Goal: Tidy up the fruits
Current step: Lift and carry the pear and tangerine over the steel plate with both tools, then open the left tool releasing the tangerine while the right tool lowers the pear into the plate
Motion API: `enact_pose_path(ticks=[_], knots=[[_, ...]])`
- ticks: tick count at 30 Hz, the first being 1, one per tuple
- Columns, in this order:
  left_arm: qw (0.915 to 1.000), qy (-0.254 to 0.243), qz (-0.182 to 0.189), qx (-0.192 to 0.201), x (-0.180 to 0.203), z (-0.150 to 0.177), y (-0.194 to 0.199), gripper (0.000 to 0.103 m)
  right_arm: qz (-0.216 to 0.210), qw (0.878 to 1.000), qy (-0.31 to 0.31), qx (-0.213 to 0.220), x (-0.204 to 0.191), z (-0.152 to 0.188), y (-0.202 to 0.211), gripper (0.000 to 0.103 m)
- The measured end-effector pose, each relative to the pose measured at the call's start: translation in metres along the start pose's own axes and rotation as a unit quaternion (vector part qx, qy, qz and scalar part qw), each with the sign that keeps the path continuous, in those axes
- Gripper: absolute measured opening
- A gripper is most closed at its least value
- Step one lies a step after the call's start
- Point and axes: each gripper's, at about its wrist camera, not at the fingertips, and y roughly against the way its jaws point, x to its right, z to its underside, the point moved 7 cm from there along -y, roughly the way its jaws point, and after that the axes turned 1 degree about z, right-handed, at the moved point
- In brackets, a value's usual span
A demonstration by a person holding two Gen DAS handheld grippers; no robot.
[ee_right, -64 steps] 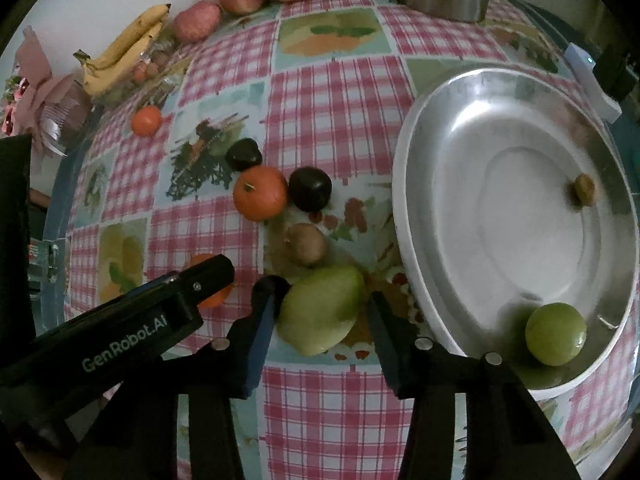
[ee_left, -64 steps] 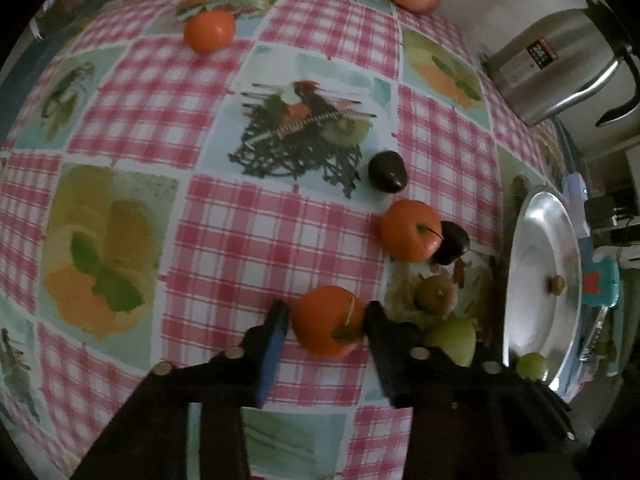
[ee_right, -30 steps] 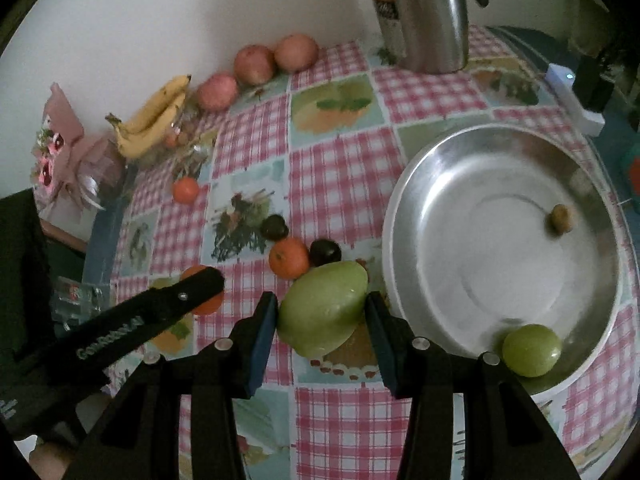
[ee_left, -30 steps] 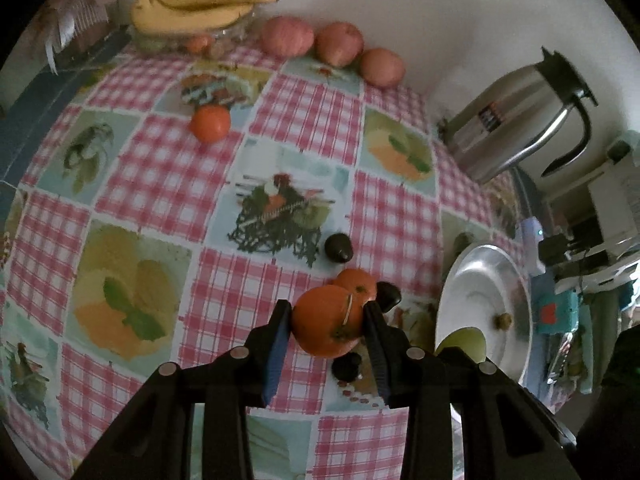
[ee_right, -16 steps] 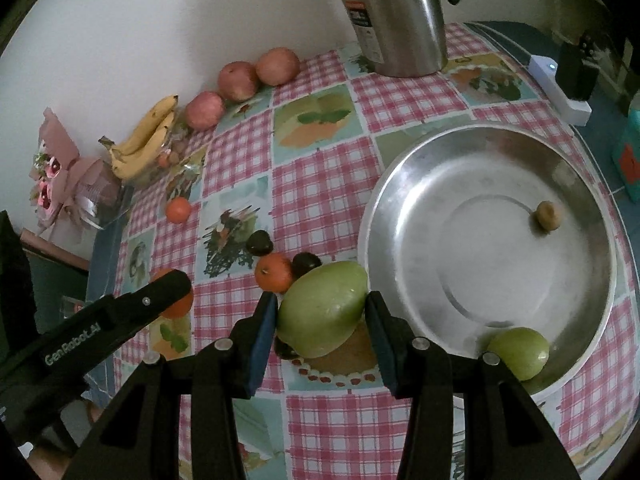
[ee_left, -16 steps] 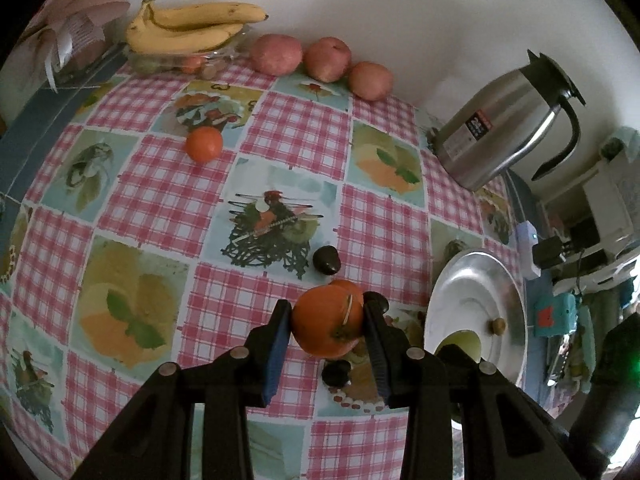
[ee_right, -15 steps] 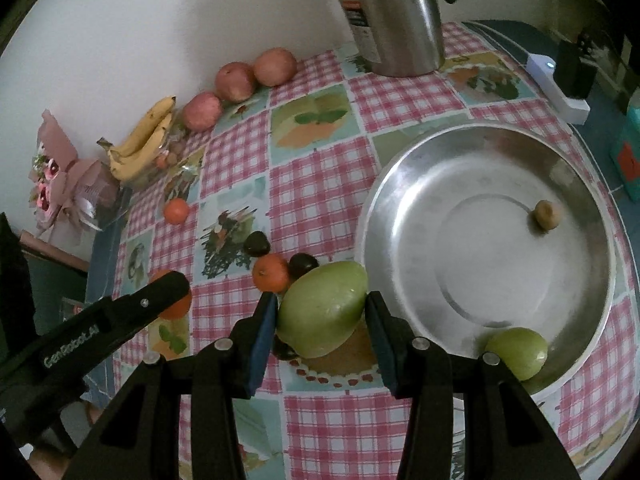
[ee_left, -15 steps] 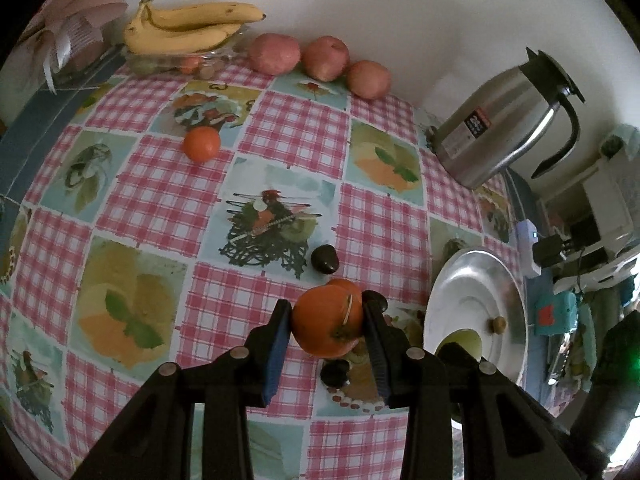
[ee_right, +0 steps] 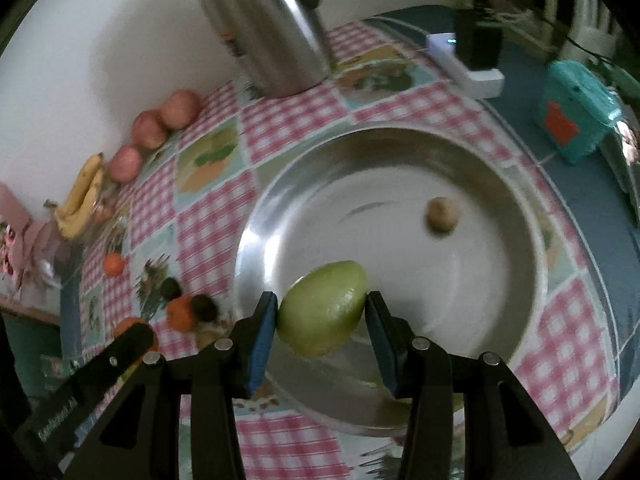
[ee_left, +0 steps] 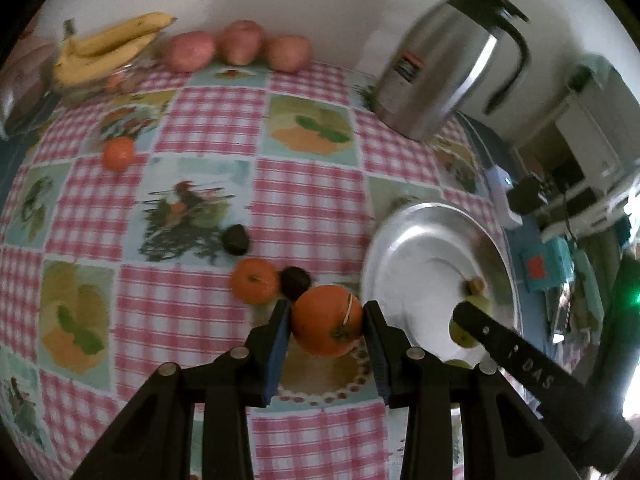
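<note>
A: Item one, left tool (ee_left: pixel 326 312): clenched on round orange mandarin (ee_left: pixel 327 320), stalk scar facing up. Carried clear of the pink-checked worktop (ee_left: pixel 308 184), now just short of the near rim of the round polished metal dish (ee_left: pixel 436 216); a second ago farther back over the checked cloth.

B: Item two, right tool (ee_right: pixel 322 308): clenched on oval pale-green mango (ee_right: pixel 323 307). Position: over the inner slope of the same metal dish, rim crossed within the last second; previously above the printed cloth beside it.

A: Already in the dish: small brown round fruit (ee_right: pixel 442 215) near the far side; round green fruit (ee_left: pixel 460 326), only partly seen behind the right tool's arm in the left view.

B: Still loose on the worktop: second mandarin (ee_left: pixel 255 281), two dark plum-like fruits (ee_left: pixel 236 239) (ee_left: pixel 295 279) next to it, lone mandarin (ee_left: pixel 118 153) far left. Back row by the wall: yellow bananas (ee_left: pixel 108 46), three reddish apples (ee_left: pixel 240 42), steel jug (ee_left: pixel 448 68).

A: Reading: both loads on delivery; mango likely set down first, mandarin to follow.

B: Caution: smooth sloped metal, round fruit apt to roll on release. Bulk of sorting outstanding.
</note>
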Motion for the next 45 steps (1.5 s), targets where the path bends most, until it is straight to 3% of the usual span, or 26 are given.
enact_pose_path(ticks=[9,18,24,45], knots=[[0.9978,-0.061,0.025,0.010,0.049,0.004,-0.012,0.039,0.025,0.999,-0.024,0.034,0.028,-0.013,0.019,0.047],[0.9951,-0.093,0.026,0.022,0.068,0.003,-0.031,0.039,0.028,0.998,-0.031,0.041,0.036,-0.018,0.019,0.047],[0.9936,-0.108,0.021,0.027,0.072,0.003,-0.041,0.039,0.035,0.998,-0.039,0.028,0.043,-0.016,0.006,0.047],[0.9915,-0.130,-0.011,-0.008,0.073,0.014,-0.065,0.041,0.053,0.997,-0.053,-0.017,0.058,-0.004,-0.022,0.047]])
